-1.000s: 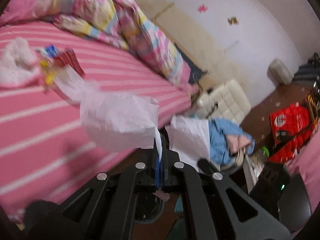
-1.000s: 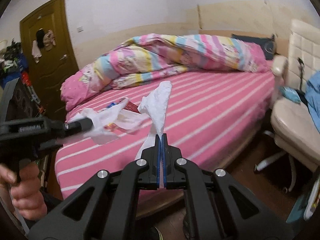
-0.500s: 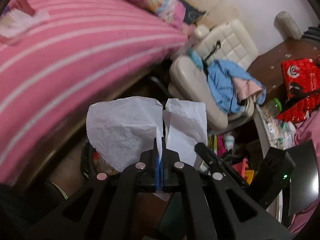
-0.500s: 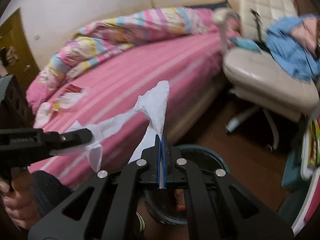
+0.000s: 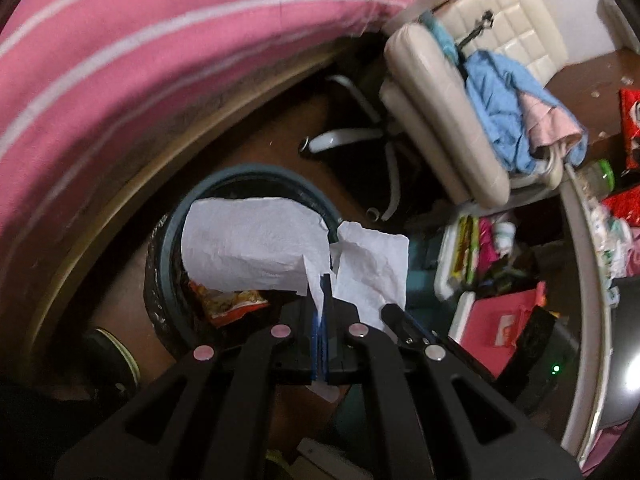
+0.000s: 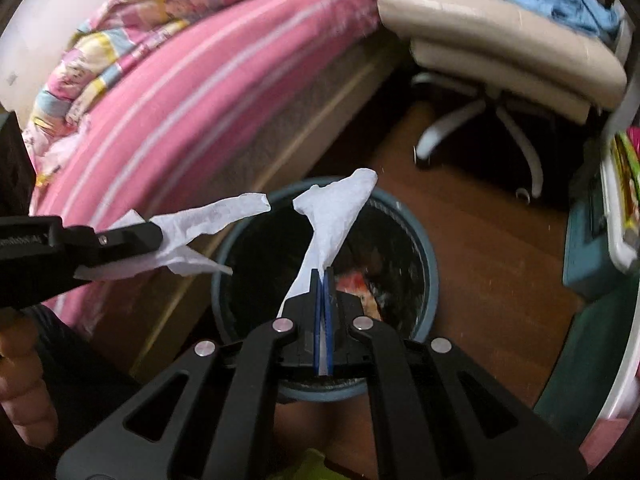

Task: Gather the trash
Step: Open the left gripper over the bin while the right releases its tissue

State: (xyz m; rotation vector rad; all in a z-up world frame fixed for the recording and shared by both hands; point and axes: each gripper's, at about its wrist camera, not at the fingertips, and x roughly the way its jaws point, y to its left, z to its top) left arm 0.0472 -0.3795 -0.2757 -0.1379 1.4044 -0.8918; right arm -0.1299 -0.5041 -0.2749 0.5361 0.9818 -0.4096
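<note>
While poised above the round blue-rimmed black-lined trash bin (image 6: 424, 248), left gripper (image 5: 322, 280) clenched on a crumpled white tissue sheet (image 5: 248, 244), right gripper (image 6: 322, 274) pinching a second twisted white tissue (image 6: 334, 216). Possibly an orange snack wrapper (image 5: 232, 304) inside the bin.

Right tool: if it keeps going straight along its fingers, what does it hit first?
Probably the open mouth of the trash bin. The right tool, shut on a white tissue, points down into it; the first contact would likely be the orange wrapper inside, though depth is unclear.
</note>
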